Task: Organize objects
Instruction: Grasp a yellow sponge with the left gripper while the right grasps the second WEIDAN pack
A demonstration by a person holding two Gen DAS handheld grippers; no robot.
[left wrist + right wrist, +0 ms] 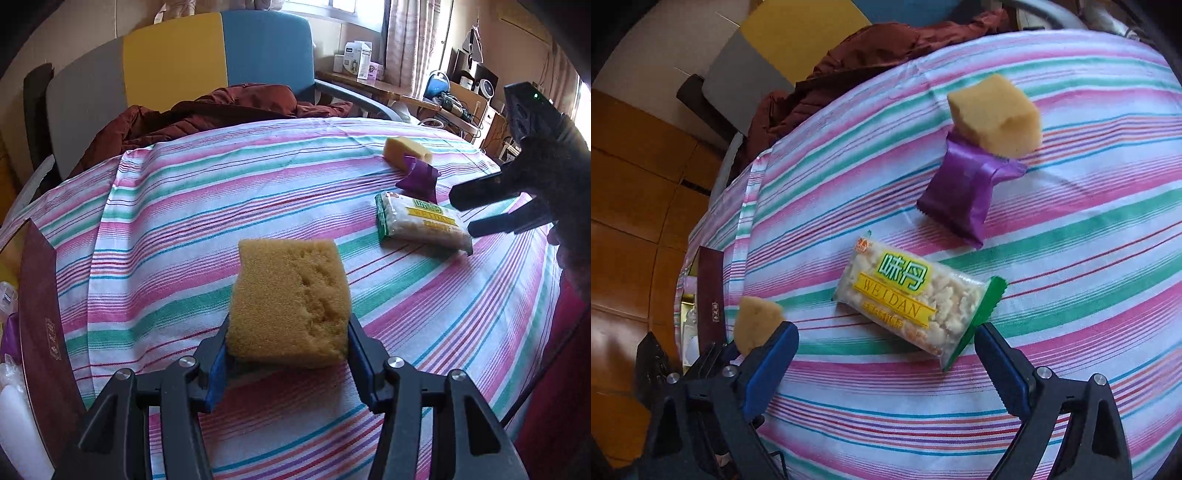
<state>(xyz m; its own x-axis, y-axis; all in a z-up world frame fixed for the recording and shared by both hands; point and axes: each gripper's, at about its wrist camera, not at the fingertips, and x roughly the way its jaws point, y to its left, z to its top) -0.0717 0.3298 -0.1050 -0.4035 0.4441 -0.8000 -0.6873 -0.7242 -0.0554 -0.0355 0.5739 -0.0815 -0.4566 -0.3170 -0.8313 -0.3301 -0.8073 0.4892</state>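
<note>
The table (155, 206), draped in a striped cloth, fills both views, with a dark red jacket (221, 110) heaped at its far edge and a maroon box (37, 314) standing at its left side.

Next in size is the left tool (288, 350), gripping a yellow sponge (291, 299) by its near end and holding it above the cloth.

The right tool (886, 350) hangs wide open over a clear snack packet (908, 302) with green ends. Its pads are on either side of the packet's near end and do not press on it.

Beyond the packet lies a purple wrapper (964, 192), and a second sponge (993, 114) rests against its far end; whether it sits on the wrapper or merely touches it is hard to tell from here.

The packet is flat and slick, so the likeliest slip is a closing pinch that catches only the crimped green tail, letting the pack swing or slide out. Coming down too low could drag the cloth and shift the wrapper and second sponge. The held sponge is soft and gripped at one end, so a quick swing could work it loose.
</note>
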